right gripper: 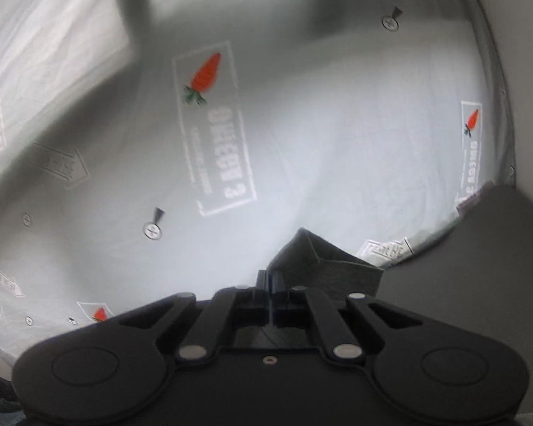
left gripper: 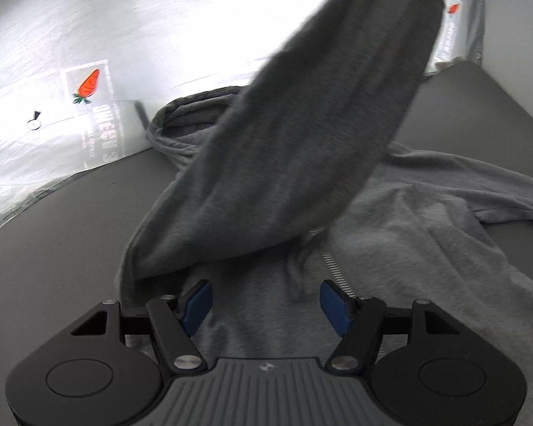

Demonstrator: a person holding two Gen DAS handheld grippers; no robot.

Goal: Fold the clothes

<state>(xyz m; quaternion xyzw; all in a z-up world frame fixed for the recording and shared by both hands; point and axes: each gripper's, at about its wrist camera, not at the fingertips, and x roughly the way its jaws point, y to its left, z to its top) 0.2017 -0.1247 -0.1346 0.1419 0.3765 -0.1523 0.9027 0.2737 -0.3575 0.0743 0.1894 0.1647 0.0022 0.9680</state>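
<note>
A grey zip-up hoodie [left gripper: 391,234] lies spread on the dark table [left gripper: 53,248], its metal zipper [left gripper: 332,259] running down the front. One sleeve [left gripper: 302,135] is lifted off the table and stretches diagonally across the left wrist view. The left claw [left gripper: 266,301] hovers spread above the body fabric. The right claw [right gripper: 272,280] is pressed together, pinching the cuff [right gripper: 323,266] in front of a white carrot-printed sheet [right gripper: 302,124].

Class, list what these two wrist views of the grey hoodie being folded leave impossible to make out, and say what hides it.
- Left wrist view: the lifted sleeve covers much of the hoodie; its top is cut off by the edge.
- Right wrist view: the right gripper hides where its fingers pinch the sleeve.
- Right wrist view: the white sheet's print is blurred, unreadable.
</note>
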